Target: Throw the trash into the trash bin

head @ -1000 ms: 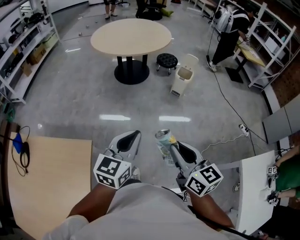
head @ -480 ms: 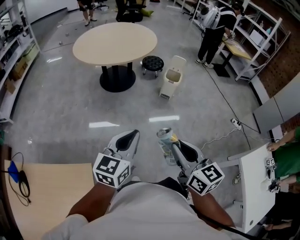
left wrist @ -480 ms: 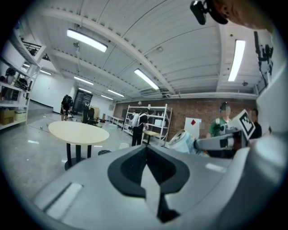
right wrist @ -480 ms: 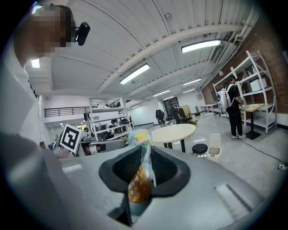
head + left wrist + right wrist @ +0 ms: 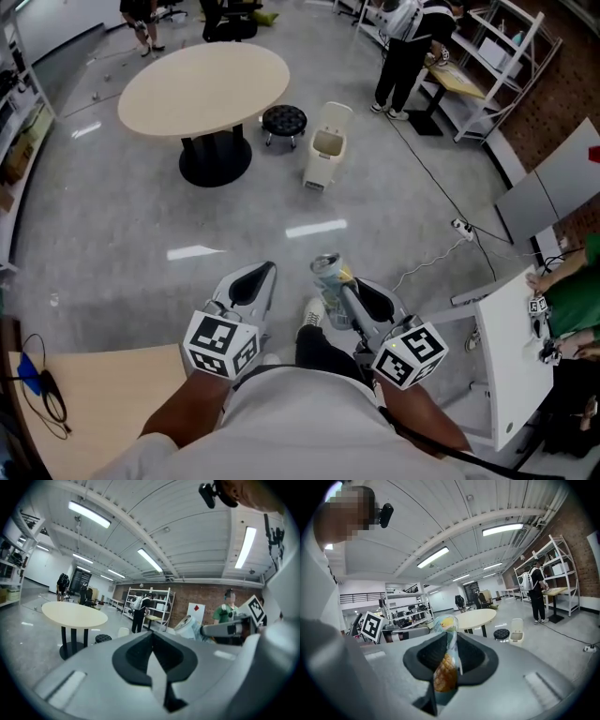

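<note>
A wide grey floor (image 5: pixel 112 216) lies between you and the goal. Past the round table (image 5: pixel 202 80), a cream bin (image 5: pixel 323 150) stands with its lid tipped back, just beside a black stool (image 5: pixel 283 119) and well apart from both your tools. Your left gripper (image 5: pixel 265 274) rides out front with its jaws together and nothing between them. Your right gripper (image 5: pixel 345 298) is clamped on the can (image 5: pixel 328 279), the only trash in view. The right gripper view shows the jaws pinching its flattened, fruit-printed lower part, while the round silver top stands clear above the tips, roughly upright.

Judged from that, expect the can to be light and thin-walled. It looks squashed where the pads bite, so more squeeze would likely only crease it further, not secure it. The printed surface is probably slick, and with the top sticking out beyond the jaws it could pivot or slide if you swing your arm sharply. The present hold seems the right place: low on the flat part, where the pads get broad contact. The rounded top rim would offer less to press on. With so little weight the can may drift off line when let go, so the release probably wants to come close over the bin's open mouth, not from afar
</note>
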A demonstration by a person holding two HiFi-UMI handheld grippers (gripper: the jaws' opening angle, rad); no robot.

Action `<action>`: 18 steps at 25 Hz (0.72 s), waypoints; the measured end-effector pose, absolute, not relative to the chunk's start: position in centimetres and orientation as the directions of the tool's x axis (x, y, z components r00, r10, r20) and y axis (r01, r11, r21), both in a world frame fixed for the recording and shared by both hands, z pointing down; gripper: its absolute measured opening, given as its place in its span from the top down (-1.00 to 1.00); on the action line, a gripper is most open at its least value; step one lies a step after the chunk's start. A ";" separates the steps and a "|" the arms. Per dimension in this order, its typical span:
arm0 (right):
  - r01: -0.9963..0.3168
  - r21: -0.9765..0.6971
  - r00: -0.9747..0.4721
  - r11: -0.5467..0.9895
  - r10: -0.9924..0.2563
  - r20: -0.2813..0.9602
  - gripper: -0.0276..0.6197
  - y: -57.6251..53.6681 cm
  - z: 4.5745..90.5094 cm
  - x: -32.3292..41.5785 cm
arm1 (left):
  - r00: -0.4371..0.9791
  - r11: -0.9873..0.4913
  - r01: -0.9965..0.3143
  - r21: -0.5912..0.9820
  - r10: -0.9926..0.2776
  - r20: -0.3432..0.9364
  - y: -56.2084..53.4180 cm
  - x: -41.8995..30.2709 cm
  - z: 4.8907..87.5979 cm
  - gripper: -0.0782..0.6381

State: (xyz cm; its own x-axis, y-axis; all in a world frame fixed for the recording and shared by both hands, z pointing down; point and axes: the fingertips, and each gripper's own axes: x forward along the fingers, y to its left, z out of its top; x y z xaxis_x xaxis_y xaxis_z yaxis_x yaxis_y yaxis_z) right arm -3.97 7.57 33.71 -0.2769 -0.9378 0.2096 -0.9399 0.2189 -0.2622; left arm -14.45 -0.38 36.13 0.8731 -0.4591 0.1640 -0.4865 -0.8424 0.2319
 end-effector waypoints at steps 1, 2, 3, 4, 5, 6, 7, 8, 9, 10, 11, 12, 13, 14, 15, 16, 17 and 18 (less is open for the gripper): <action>-0.940 -0.264 -0.276 0.218 -0.938 0.209 0.70 7.4 33.8 -3.8 | 0.872 -0.841 -0.488 0.235 -0.460 0.166 -0.5 -14.3 36.3 0.76; -0.939 -0.266 -0.276 0.217 -0.939 0.206 0.70 7.2 33.9 -3.5 | 0.872 -0.839 -0.489 0.239 -0.460 0.169 -0.6 -14.0 36.6 0.76; -0.939 -0.268 -0.275 0.217 -0.940 0.201 0.70 6.9 33.9 -3.3 | 0.871 -0.838 -0.490 0.241 -0.459 0.173 -0.7 -13.8 36.8 0.76; -0.939 -0.269 -0.273 0.216 -0.942 0.195 0.70 6.6 33.8 -3.0 | 0.871 -0.838 -0.489 0.241 -0.457 0.178 -0.9 -13.5 37.0 0.76; -0.939 -0.269 -0.271 0.216 -0.944 0.189 0.70 6.2 33.9 -2.7 | 0.872 -0.840 -0.488 0.238 -0.454 0.184 -1.1 -13.2 37.2 0.76; -0.939 -0.270 -0.269 0.214 -0.945 0.185 0.70 5.8 33.9 -2.3 | 0.872 -0.842 -0.486 0.234 -0.451 0.190 -1.3 -12.9 37.4 0.76; -0.938 -0.274 -0.268 0.213 -0.946 0.182 0.70 5.4 34.1 -2.0 | 0.872 -0.843 -0.486 0.231 -0.448 0.198 -1.5 -12.6 37.5 0.76; -0.937 -0.280 -0.268 0.211 -0.946 0.182 0.70 4.9 34.3 -1.6 | 0.870 -0.843 -0.487 0.228 -0.448 0.204 -1.8 -12.4 37.6 0.76; -0.935 -0.288 -0.268 0.209 -0.946 0.183 0.70 4.4 34.6 -1.2 | 0.869 -0.842 -0.490 0.225 -0.449 0.210 -2.2 -12.1 37.7 0.76; -0.933 -0.296 -0.268 0.207 -0.946 0.182 0.70 3.9 34.8 -0.8 | 0.866 -0.841 -0.493 0.222 -0.451 0.215 -2.7 -11.9 37.8 0.76; -0.931 -0.301 -0.268 0.206 -0.947 0.180 0.70 3.4 34.9 -0.4 | 0.864 -0.840 -0.496 0.218 -0.453 0.219 -3.3 -11.6 37.8 0.76; -0.930 -0.305 -0.267 0.205 -0.948 0.176 0.70 2.9 34.9 0.1 | 0.862 -0.840 -0.498 0.214 -0.455 0.223 -3.9 -11.3 37.8 0.76; -0.929 -0.308 -0.265 0.204 -0.949 0.172 0.70 2.3 34.9 0.5 | 0.861 -0.840 -0.500 0.210 -0.456 0.227 -4.5 -11.0 37.8 0.76; -0.929 -0.310 -0.264 0.203 -0.950 0.167 0.70 1.8 34.9 1.0 | 0.860 -0.840 -0.501 0.208 -0.456 0.230 -5.1 -10.5 37.8 0.76; -0.928 -0.313 -0.263 0.202 -0.951 0.164 0.70 1.3 35.0 1.5 | 0.860 -0.840 -0.501 0.209 -0.455 0.233 -5.7 -10.1 37.9 0.76; -0.927 -0.316 -0.262 0.201 -0.952 0.161 0.70 0.7 35.1 2.1 | 0.860 -0.840 -0.500 0.210 -0.453 0.235 -6.4 -9.5 37.9 0.76; -0.927 -0.318 -0.260 0.200 -0.952 0.160 0.70 0.2 35.2 2.8 | 0.860 -0.841 -0.499 0.209 -0.451 0.238 -6.9 -8.9 37.8 0.76; -0.927 -0.320 -0.257 0.197 -0.953 0.159 0.70 -0.3 35.2 3.5 | 0.861 -0.843 -0.496 0.206 -0.448 0.240 -7.4 -8.2 37.8 0.76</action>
